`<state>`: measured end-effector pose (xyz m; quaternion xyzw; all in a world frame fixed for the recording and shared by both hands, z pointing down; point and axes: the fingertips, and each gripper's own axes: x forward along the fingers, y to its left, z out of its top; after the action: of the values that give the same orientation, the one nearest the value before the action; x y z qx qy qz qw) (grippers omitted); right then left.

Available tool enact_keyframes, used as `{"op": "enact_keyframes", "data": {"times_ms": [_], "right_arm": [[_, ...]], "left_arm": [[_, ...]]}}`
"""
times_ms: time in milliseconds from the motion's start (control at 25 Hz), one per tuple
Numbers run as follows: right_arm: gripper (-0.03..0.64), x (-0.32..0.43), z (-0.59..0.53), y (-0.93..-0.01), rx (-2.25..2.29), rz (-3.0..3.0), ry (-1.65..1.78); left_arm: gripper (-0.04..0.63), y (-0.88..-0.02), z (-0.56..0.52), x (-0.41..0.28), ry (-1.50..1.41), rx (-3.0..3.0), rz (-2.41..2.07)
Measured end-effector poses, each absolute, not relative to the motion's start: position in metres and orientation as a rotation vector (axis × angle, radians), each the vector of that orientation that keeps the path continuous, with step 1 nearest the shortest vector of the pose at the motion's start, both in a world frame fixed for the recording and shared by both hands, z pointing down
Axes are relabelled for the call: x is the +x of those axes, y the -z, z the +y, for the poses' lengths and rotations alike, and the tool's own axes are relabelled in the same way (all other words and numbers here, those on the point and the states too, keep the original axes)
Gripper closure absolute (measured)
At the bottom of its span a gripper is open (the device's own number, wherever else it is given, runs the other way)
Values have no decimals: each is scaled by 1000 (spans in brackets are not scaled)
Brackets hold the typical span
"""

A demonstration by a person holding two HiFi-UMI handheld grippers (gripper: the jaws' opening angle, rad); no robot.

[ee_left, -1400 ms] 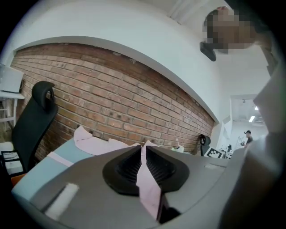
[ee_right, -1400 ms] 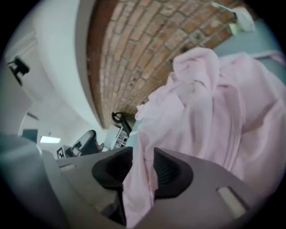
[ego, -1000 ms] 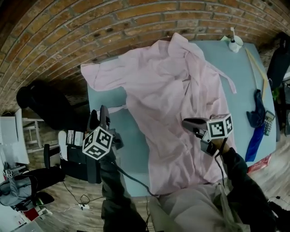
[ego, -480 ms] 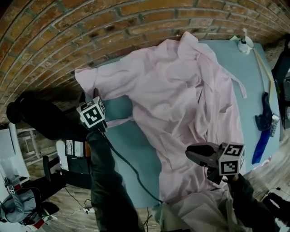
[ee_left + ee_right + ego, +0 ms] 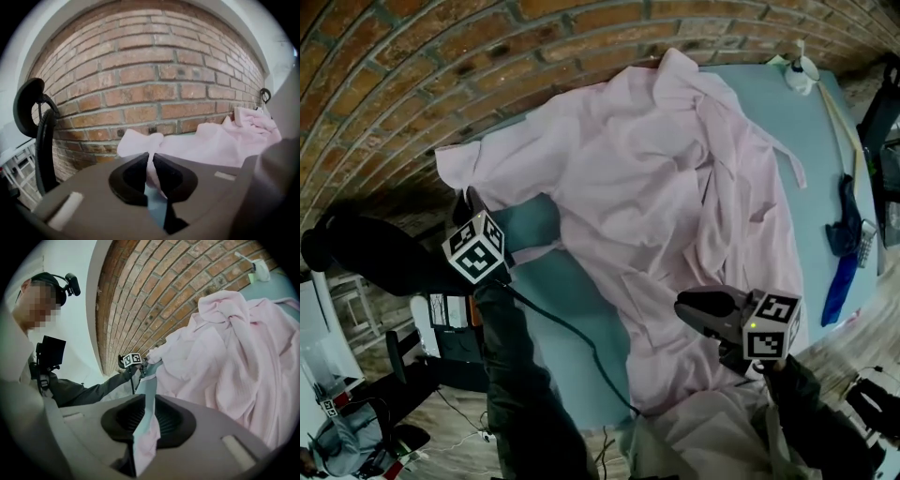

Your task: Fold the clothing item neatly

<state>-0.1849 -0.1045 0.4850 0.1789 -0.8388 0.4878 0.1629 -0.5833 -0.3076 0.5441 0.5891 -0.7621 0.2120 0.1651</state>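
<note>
**Item: shirt point(image 5: 656, 187), pale pink.** It is laid open and rumpled across a light blue table point(image 5: 581, 309). The collar end is turned toward the brick wall point(image 5: 441, 75), and one sleeve is spread out over the table's left side. The lower edge is draped at the near side, beside the person.

**Left gripper point(image 5: 474, 211).** It is positioned at the table's left side, by the spread sleeve. In the left gripper view its jaws have just been closing and are seen clenched together on a thin fold of the shirt's pink cloth. A dark cable point(image 5: 572, 333) is trailed from it across the table.

**Right gripper point(image 5: 698, 309).** It is held at the near part of the shirt. In the right gripper view its jaws are seen pressed on an edge of the pink cloth, which is pulled taut away from it.

**Other contents.** A white bottle point(image 5: 800, 73) is stood at the far right corner. A blue cloth point(image 5: 844, 234) is laid along the right edge.
</note>
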Motion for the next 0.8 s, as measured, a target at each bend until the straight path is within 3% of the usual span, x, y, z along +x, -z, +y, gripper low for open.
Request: {"op": "enact_keyframes", "data": {"times_ms": [240, 440, 640, 800], "right_arm": [[549, -170, -114, -488, 590, -2413, -1382], [549, -126, -120, -482, 714, -2424, -1365], [549, -60, -124, -478, 917, -2402, -1396], [549, -26, -120, -480, 1004, -2388, -1414]], "left_arm": [[571, -410, -276, -465, -437, 2400, -2323], [571, -340, -232, -309, -428, 3105, -1888], [569, -423, -176, -152, -955, 3564, -965], [552, -514, -138, -102, -1300, 3498, -444]]}}
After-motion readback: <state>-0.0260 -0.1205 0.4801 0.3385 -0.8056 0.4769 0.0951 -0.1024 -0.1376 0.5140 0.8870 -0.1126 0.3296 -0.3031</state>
